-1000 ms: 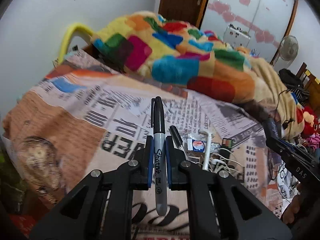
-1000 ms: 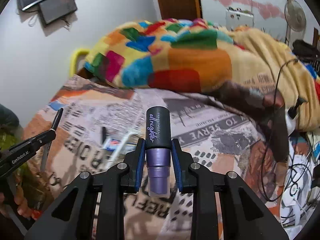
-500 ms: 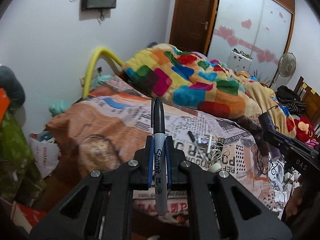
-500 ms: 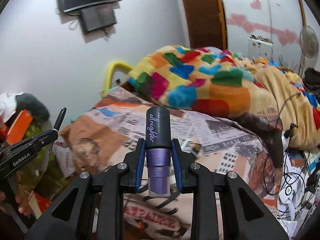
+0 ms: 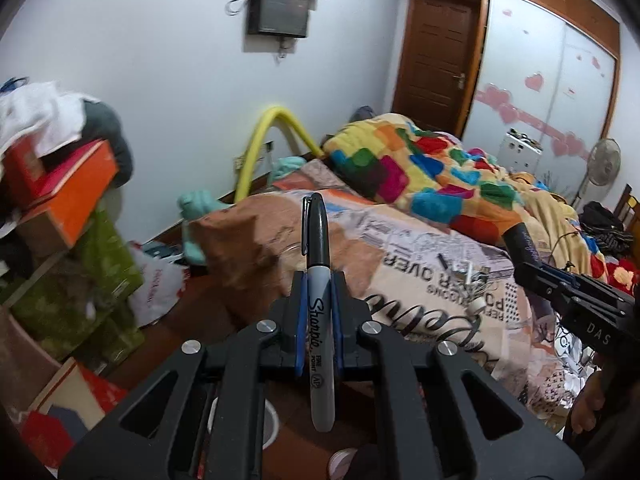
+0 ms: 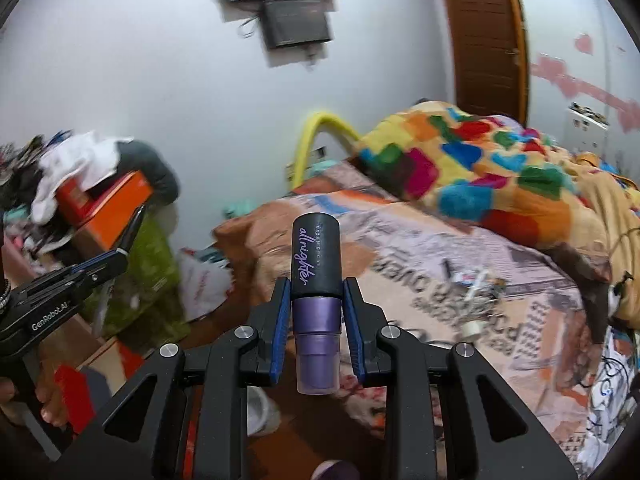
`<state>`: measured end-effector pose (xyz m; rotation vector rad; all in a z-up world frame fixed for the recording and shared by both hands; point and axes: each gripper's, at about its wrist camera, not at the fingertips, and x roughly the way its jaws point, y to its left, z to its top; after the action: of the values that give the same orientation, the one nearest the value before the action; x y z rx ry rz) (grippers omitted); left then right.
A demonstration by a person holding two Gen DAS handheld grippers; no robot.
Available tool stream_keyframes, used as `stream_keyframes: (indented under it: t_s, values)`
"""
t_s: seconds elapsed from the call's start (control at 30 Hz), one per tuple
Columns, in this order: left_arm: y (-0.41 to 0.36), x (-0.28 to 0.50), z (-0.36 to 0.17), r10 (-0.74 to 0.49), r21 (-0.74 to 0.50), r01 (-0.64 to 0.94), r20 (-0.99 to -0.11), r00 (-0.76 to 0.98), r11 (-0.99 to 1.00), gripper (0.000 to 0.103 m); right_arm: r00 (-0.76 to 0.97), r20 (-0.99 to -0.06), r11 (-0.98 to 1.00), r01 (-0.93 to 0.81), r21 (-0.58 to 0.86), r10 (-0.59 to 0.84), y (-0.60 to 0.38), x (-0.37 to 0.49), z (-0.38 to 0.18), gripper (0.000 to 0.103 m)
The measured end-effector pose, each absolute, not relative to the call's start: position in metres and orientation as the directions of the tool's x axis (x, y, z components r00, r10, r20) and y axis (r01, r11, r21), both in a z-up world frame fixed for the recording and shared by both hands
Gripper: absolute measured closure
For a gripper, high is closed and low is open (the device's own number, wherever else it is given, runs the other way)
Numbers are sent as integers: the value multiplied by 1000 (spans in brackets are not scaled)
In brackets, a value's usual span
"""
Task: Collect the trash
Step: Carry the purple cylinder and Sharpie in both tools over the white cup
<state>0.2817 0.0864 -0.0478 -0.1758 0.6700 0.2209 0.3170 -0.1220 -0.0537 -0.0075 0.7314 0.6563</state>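
Note:
My left gripper (image 5: 318, 280) is shut on a black Sharpie marker (image 5: 320, 308), which stands upright between the blue pads, cap upward. My right gripper (image 6: 316, 286) is shut on a purple spray bottle with a black cap (image 6: 316, 300). Both are held in the air off the near corner of the bed (image 5: 420, 264). Each gripper shows in the other view: the right gripper (image 5: 532, 258) at the right edge, the left gripper (image 6: 128, 240) at the left edge. Small loose items (image 5: 464, 276) lie on the newspaper-print sheet, among them a white cylinder (image 6: 474, 330).
A colourful patchwork blanket (image 5: 420, 176) covers the far half of the bed. Left of the bed stand stacked orange and green boxes (image 5: 72, 216) topped with clothes, and a white plastic bag (image 5: 156, 288) lies on the floor. A white round container (image 5: 268, 424) sits on the floor below.
Both grippers have pulled back and up from the bed, each still holding its object. The view has widened, showing the bed's corner, the floor and the box pile at left.

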Motion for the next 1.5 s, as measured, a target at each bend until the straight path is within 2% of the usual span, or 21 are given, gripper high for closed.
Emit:
stream_keyframes:
  t_s: [0.3, 0.53, 1.07, 1.5]
  values:
    - [135, 216, -61, 211, -89, -352, -657, 724, 932, 93, 444, -644, 707, -672, 219, 622, -55, 267, -65, 79]
    - [168, 182, -95, 212, -118, -412, -713, 669, 903, 93, 354, -687, 651, -724, 229, 635, -8, 241, -84, 79]
    - [208, 187, -217, 115, -161, -497, -870, 479, 853, 93, 133, -832, 611, -741, 278, 539, 55, 240, -183, 79]
    - [225, 211, -289, 41, -172, -540, -932, 360, 824, 93, -23, -902, 604, -735, 307, 430, 98, 258, -250, 79]
